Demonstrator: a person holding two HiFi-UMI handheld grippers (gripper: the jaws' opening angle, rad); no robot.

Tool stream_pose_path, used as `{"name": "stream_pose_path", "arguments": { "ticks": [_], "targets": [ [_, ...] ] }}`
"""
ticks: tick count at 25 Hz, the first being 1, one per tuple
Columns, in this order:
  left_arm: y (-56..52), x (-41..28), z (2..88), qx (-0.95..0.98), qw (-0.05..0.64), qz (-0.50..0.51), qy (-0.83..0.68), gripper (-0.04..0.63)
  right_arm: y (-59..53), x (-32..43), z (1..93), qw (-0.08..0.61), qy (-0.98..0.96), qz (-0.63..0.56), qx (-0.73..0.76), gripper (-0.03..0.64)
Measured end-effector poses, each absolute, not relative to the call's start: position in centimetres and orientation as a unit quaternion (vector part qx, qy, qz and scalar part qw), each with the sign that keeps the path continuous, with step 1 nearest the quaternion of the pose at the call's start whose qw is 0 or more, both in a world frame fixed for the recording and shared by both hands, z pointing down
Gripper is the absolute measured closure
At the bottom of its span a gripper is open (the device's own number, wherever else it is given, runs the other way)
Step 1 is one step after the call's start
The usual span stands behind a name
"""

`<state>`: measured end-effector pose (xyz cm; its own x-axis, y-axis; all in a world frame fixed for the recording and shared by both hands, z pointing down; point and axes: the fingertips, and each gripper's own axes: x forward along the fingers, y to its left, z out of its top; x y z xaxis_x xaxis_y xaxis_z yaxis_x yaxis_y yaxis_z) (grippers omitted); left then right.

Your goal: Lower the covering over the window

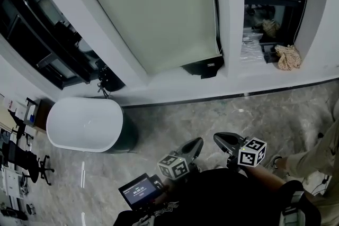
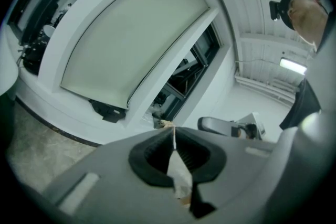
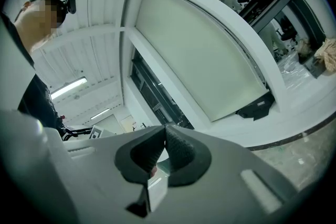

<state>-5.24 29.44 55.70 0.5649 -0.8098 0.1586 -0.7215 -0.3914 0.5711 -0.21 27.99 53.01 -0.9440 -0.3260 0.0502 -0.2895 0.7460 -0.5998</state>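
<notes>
Blind (image 1: 148,8) hanging at eleven o'clock, well apart from both clenched, empty tools; left tool (image 1: 196,144) looks slightly nearer than right tool (image 1: 221,139), its bottom edge running crosswise.

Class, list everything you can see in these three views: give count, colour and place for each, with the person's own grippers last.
blind: one, pale grey-green, drawn down nearly to the sill
box: one, black, on the sill below the blind
cloth bundle: one, beige, on the sill at right
tub: one, white top, on the floor at left
screen: one, lit, low in the head view
left gripper: one, grey, jaws shut, empty
right gripper: one, grey, jaws shut, empty
</notes>
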Motion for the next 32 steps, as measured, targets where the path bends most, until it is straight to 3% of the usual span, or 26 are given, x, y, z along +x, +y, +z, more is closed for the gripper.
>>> {"name": "stream_pose_path", "arguments": {
  "ticks": [32],
  "targets": [
    [29.0, -2.8, 56.1, 0.843, 0.305, -0.047, -0.441, 0.588, 27.9, 1.7, 53.4, 0.040, 0.931, -0.316, -0.178, 0.609]
  ]
}}
